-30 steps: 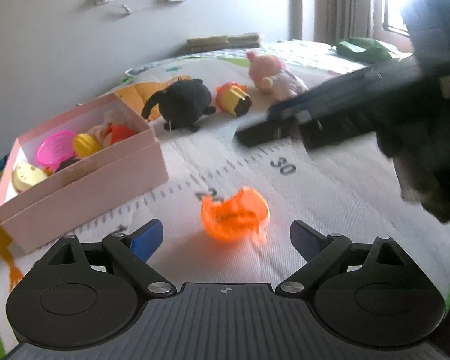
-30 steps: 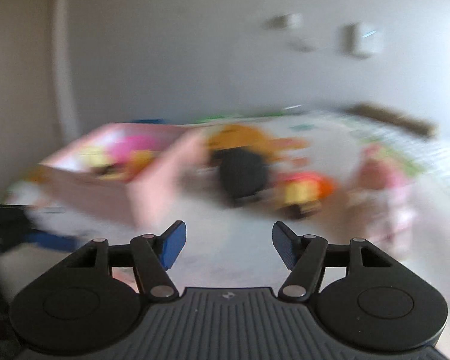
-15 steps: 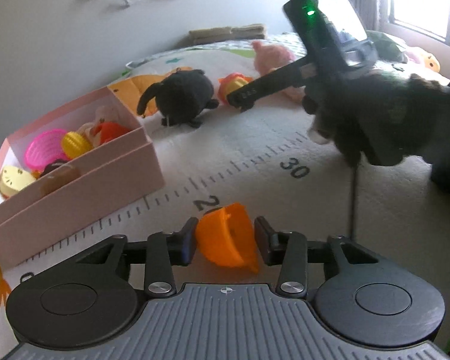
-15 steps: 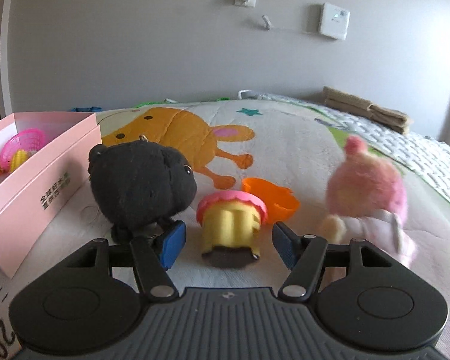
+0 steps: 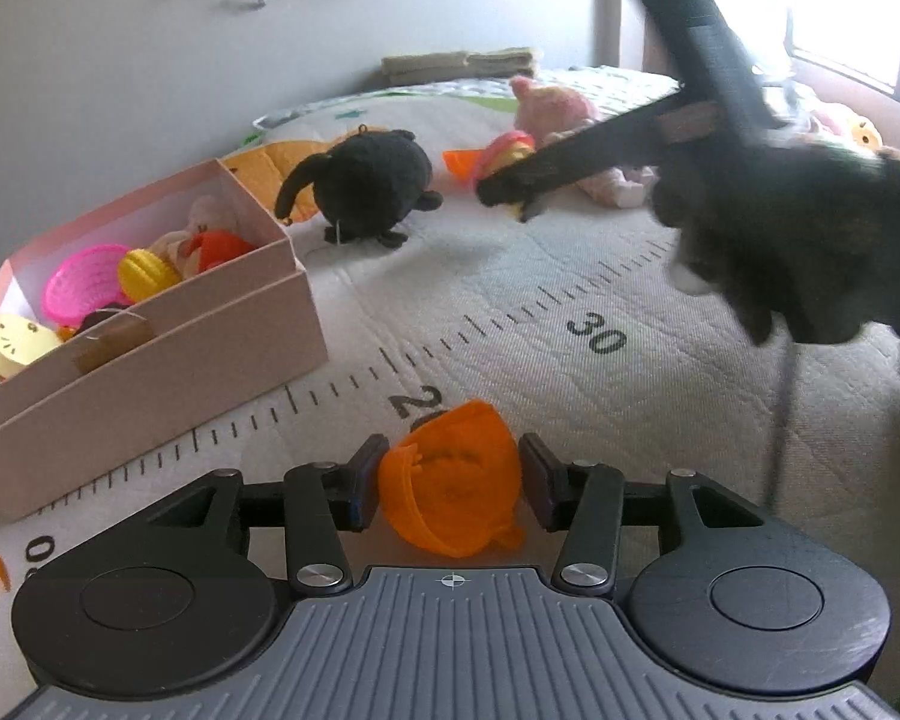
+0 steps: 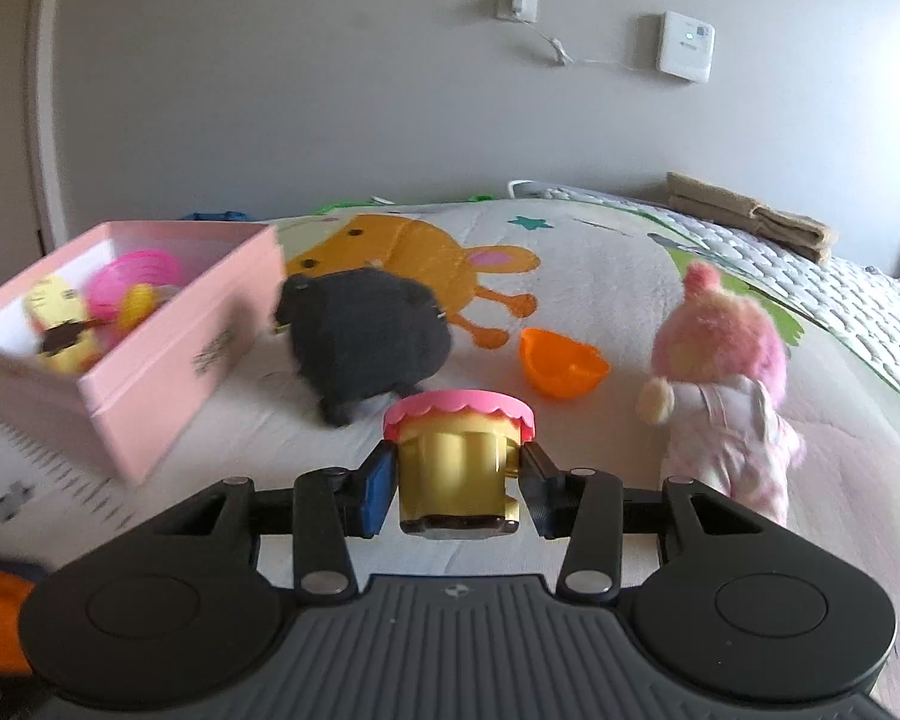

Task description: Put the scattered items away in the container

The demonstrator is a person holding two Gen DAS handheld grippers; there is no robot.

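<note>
Pink box (image 5: 168,354) is sitting far left on the play mat (image 5: 570,276), open top facing up so toys can be dropped in; it is already holding a pink basket (image 5: 84,288), a yellow piece and other small toys. Just right of it the black plush (image 5: 366,186) is lying loose on the mat, not yet collected. Left gripper (image 5: 450,483) is pointing down at the mat with the orange shell cup (image 5: 453,495) sitting between its jaws; jaws are opening slightly, narrow gap, pads right at the cup's sides, looking like a loosened hold on the cup. Right gripper (image 6: 453,483) is closing its jaws around the yellow cupcake toy (image 6: 456,462) with the pink frilled top, gripping low on the body under the rim, probably so it cannot slip out upward; pads are looking pressed on both sides. A second orange shell half (image 6: 561,369) is lying open side up behind the cupcake, and the pink plush doll (image 6: 720,384) is standing farthest right, both loose. Task looks mid-way: two items in hand, three on the mat, box well within reach to the left.
</note>
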